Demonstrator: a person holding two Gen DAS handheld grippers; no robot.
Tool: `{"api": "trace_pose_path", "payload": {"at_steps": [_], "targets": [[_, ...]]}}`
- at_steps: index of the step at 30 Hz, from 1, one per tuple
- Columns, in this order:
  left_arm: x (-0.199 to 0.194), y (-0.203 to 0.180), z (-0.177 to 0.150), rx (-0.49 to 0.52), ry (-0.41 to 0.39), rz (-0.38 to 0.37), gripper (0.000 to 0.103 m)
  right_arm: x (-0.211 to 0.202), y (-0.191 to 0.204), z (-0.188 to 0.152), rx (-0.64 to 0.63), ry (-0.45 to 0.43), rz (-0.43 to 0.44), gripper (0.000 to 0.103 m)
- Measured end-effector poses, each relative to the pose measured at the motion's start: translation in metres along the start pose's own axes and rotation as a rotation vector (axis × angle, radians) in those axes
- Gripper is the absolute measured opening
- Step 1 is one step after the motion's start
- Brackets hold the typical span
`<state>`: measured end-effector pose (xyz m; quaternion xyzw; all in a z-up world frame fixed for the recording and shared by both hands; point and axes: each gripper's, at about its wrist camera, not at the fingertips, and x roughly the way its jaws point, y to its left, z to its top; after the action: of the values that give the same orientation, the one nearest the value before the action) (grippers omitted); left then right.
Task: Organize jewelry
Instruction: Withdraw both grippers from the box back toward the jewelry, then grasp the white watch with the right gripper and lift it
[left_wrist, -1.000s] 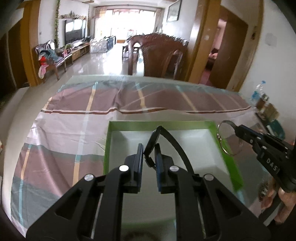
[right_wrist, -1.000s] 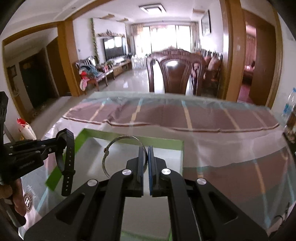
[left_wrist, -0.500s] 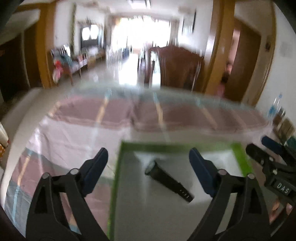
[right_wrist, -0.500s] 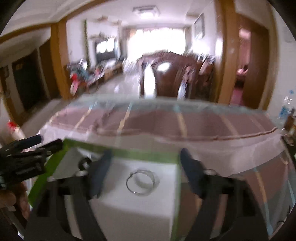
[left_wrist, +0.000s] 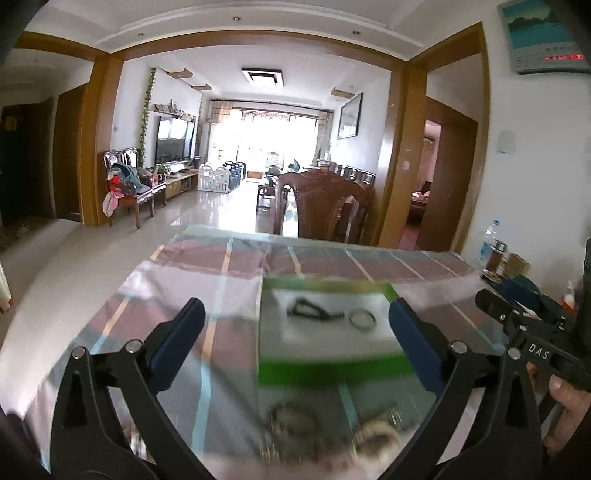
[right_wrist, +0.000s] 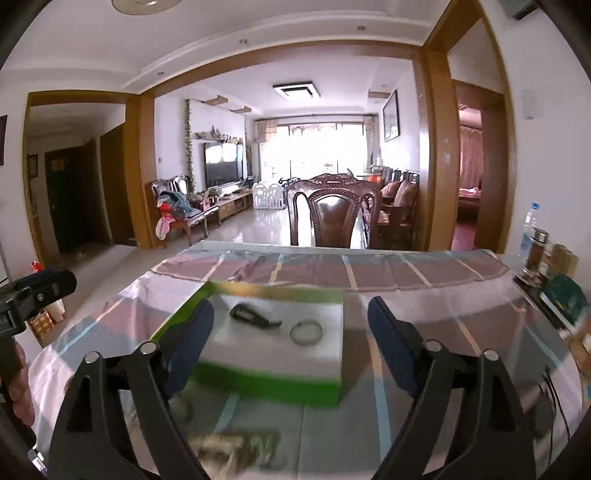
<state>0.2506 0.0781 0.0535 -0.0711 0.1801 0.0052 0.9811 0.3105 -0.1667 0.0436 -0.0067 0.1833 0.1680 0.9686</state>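
Worktop (right_wrist: 424, 306) carried green-rimmed box (right_wrist: 258, 384). Both claws, left claw (left_wrist: 295, 343) and right claw (right_wrist: 291, 343), had just opened wide, empty, pulled back. Black watch (right_wrist: 255, 316) and metal bangle (right_wrist: 306, 332) lay released inside box. More jewelry, blurred, probably beads (left_wrist: 295, 421), waited nearer.

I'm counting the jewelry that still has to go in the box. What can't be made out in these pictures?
- Left wrist view: loose pieces on the table near the box are motion-blurred; their kind and number are unclear.
- Right wrist view: blurred pile at the bottom, partly behind the right tool.
- Right wrist view: left tool cut off by the frame edge.
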Motion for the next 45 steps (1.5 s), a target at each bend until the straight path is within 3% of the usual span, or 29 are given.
{"api": "trace_pose_path", "payload": {"at_steps": [4, 11, 21, 36, 42, 45], "targets": [[-0.042, -0.016, -0.046, 0.047, 0.011, -0.004, 0.099, -0.042, 0.014, -0.040, 0.000, 0.029, 0.000, 0.085], [-0.075, -0.036, -0.112, 0.112, 0.083, 0.005, 0.099, -0.091, 0.024, -0.086, 0.044, 0.069, -0.011, 0.086], [-0.085, -0.025, -0.127, 0.016, 0.105, 0.030, 0.099, -0.115, 0.033, -0.123, 0.029, 0.100, 0.012, 0.088], [-0.080, -0.028, -0.129, 0.020, 0.119, 0.026, 0.099, -0.095, 0.037, -0.124, 0.019, 0.135, 0.019, 0.088], [-0.073, -0.012, -0.131, -0.018, 0.136, 0.037, 0.099, -0.045, 0.055, -0.122, -0.028, 0.237, 0.086, 0.088], [-0.067, -0.003, -0.132, -0.038, 0.146, 0.046, 0.099, -0.014, 0.055, -0.123, 0.035, 0.297, 0.125, 0.088]]}}
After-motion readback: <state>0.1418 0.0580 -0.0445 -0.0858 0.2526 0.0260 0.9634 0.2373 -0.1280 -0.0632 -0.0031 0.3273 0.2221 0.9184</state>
